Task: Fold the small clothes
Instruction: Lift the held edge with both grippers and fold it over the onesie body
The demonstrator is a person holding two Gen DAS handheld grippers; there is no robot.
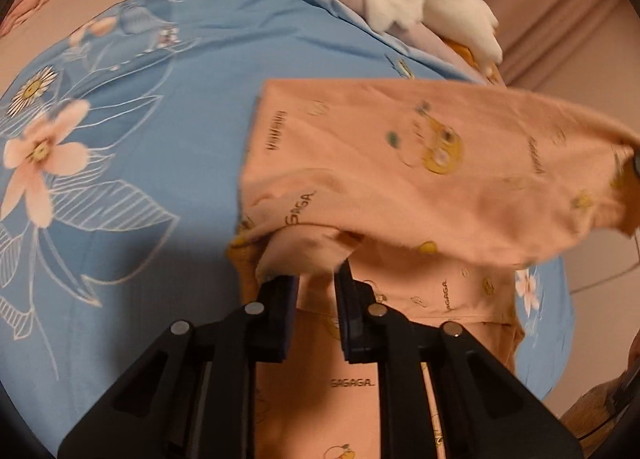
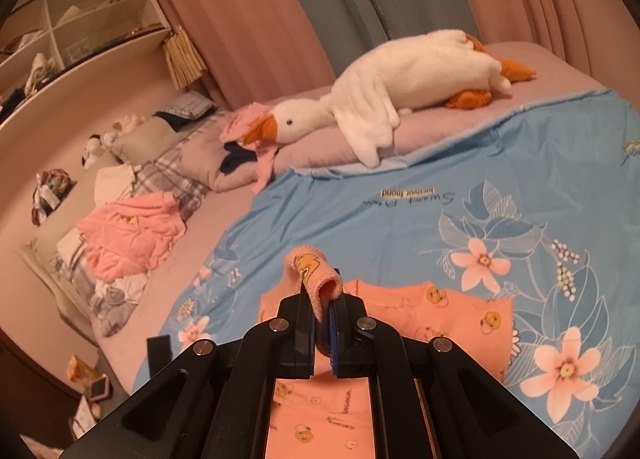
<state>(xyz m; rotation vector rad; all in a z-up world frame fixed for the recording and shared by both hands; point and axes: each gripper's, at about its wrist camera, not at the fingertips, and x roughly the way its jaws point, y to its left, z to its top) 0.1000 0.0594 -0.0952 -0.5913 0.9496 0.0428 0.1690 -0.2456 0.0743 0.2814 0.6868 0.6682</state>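
My left gripper (image 1: 318, 279) sits low over the garment (image 1: 420, 163), fingers narrowed, a fold of the peach cloth bunched right at the tips; motion blur there, so I can't tell if the pads actually pinch it. The rest of the garment runs under the fingers and lies on the blue sheet (image 1: 160, 131), with one part lifted and stretched off to the right edge of the left view. My right gripper (image 2: 320, 305) is clamped on the ribbed cuff (image 2: 316, 271), which loops up above the tips; the garment's body lies flat on the sheet just beyond and below the fingers. Garment: peach-pink, small yellow cartoon ducks, thin outline doodles. Printed text reads "GAGAGA", repeated. The sheet is blue with pink flowers and white daisies; upside-down script on it reads roughly "Sweet", with "forever friend" in a pale box. White plush goose (image 2: 400, 87) lies at the sheet's far edge.
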